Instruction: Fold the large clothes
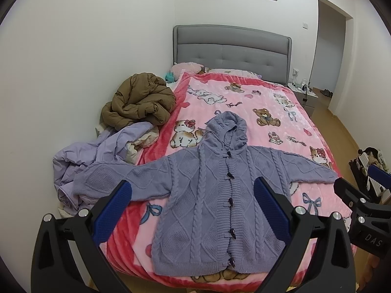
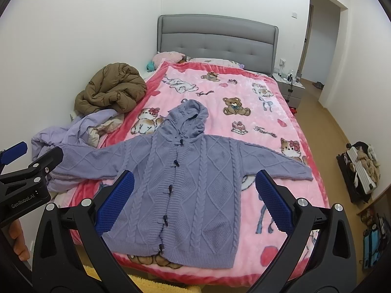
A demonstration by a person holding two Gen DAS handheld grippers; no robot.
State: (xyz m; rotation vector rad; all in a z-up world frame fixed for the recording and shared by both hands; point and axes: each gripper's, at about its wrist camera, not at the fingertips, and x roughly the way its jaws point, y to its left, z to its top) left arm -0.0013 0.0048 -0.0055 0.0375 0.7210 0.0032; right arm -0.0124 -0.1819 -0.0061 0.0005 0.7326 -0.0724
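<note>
Tongs first: from the left wrist view, the left tongs (image 1: 193, 207) gape wide and empty above the foot of the bed (image 1: 127, 239), where the purple cardigan (image 1: 210, 207) lies flat, buttoned, sleeves spread. Its left sleeve (image 1: 102, 180) runs onto a lilac quilt (image 1: 80, 161) heaped beside a brown jacket (image 1: 139, 102). A careless pinch there could catch quilt along with sleeve and drag both.

From the right wrist view, the right tongs (image 2: 195, 200) are likewise spread, holding nothing, over the cardigan (image 2: 195, 195). The hem (image 2: 180, 258) lies near the bed's edge; I'd guess a hard pull could slide it off the plush blanket (image 2: 281, 127).
</note>
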